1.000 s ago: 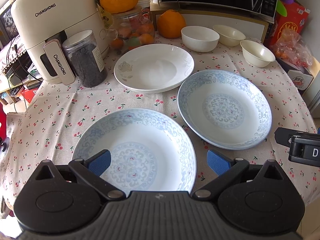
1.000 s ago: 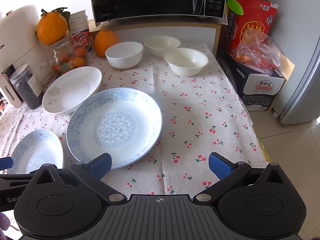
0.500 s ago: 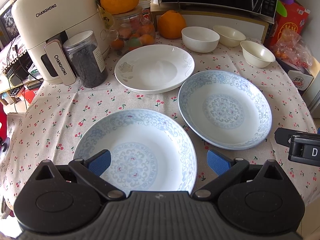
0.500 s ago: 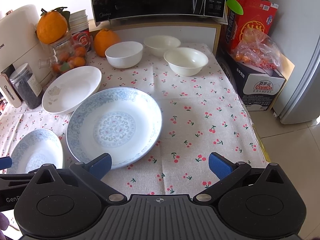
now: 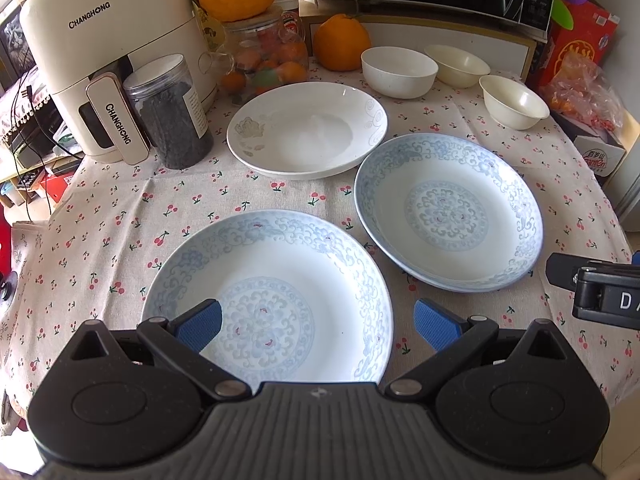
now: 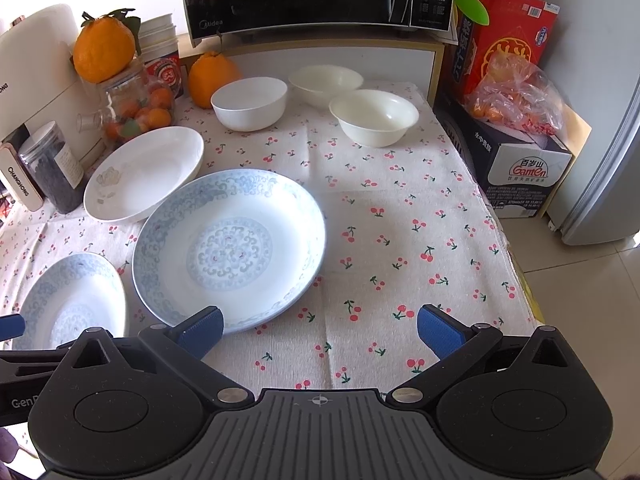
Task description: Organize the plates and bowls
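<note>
On the cherry-print tablecloth (image 5: 120, 216), 3 plates and 3 bowls lie separate, none stacked. The left gripper (image 5: 318, 322) hangs with its blue pads spread wide and nothing between them, above the near half of the near blue-patterned plate (image 5: 280, 280). At 2 o'clock from that plate sits the second blue-patterned plate (image 5: 448, 212), a narrow strip of cloth between their rims. At 12 o'clock lies the white plate (image 5: 308, 132), its rim just beside the second plate's rim. Beyond, at 1 o'clock, stand the white bowl (image 5: 398, 70) and 2 cream bowls (image 5: 458, 64) (image 5: 514, 102), apart from one another.

The right gripper (image 6: 320, 330) is likewise spread wide and empty; its left pad overlaps the near rim of the second plate in view. From 12 to 3 o'clock of it the cloth is bare up to the table's right edge (image 6: 524, 280). A dark-filled jar (image 5: 172, 116) and an air fryer (image 5: 104, 64) crowd the left side near the white plate.
</note>
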A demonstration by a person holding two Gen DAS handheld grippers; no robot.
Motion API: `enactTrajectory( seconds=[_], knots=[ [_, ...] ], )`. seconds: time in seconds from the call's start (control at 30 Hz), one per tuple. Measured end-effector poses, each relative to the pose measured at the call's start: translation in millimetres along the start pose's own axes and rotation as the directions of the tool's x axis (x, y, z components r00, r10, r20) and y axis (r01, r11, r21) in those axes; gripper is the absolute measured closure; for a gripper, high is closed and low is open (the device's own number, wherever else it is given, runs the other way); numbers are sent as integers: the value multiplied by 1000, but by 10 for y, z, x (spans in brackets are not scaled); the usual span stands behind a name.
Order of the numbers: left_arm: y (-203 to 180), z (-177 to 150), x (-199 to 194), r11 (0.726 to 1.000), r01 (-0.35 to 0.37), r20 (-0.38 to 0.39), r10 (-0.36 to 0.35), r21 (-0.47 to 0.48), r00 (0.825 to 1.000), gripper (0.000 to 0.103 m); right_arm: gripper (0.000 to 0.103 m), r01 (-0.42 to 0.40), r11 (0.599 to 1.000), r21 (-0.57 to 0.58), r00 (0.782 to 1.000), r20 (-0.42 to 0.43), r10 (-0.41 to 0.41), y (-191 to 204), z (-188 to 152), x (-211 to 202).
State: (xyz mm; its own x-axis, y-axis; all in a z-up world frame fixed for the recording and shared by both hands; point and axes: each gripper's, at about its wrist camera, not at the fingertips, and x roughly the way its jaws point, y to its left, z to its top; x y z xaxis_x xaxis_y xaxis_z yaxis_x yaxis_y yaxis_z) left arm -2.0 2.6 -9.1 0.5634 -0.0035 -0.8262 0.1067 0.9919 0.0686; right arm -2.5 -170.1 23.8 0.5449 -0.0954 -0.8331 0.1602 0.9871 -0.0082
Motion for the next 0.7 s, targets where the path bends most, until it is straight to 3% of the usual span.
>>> enactTrajectory(
  seconds=[0.7],
  knots=[
    [4,-5,10,1000,2,-6,-2,1,1000,0,0,1,1000,-6,1000,-6,-1,3,3,22]
  ],
)
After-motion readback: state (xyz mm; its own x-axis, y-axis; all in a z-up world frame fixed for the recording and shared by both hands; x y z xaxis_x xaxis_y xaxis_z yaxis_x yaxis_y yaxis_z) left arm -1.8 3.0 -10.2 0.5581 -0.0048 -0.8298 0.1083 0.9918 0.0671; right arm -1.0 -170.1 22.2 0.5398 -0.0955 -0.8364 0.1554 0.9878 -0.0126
